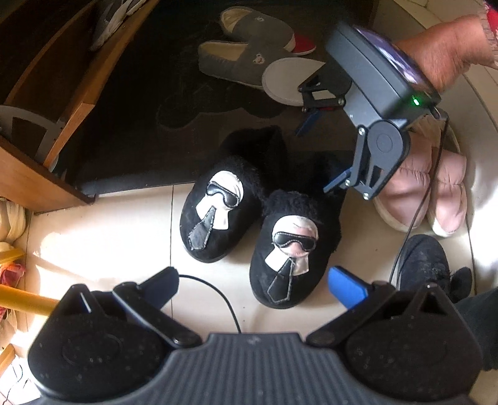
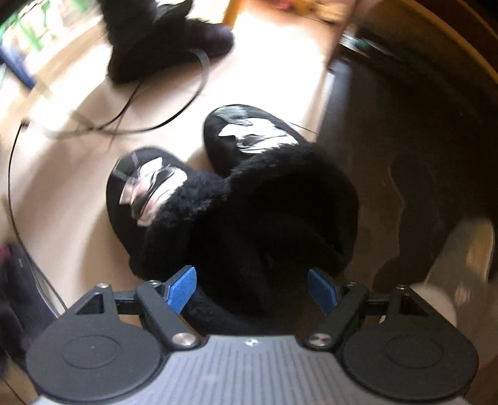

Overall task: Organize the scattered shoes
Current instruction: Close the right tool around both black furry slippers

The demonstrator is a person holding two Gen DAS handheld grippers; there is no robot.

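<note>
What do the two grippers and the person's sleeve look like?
The left gripper and the right gripper look alike: black linkage arms, blue fingers, round black discs, and a ribbed grey body. A thin black cable trails from one. The right gripper's housing shows a green light. The sleeve is pink and red.

Floor: pale tiles (image 1: pixel 102 236), dark mat (image 1: pixel 130 118) behind.
Black slippers (image 1: pixel 249 224): side by side, heels on mat edge.
Grey slippers (image 1: pixel 246 46): on mat, beyond black slippers.
Pink boots (image 1: pixel 435 193): right of black slippers.
</note>
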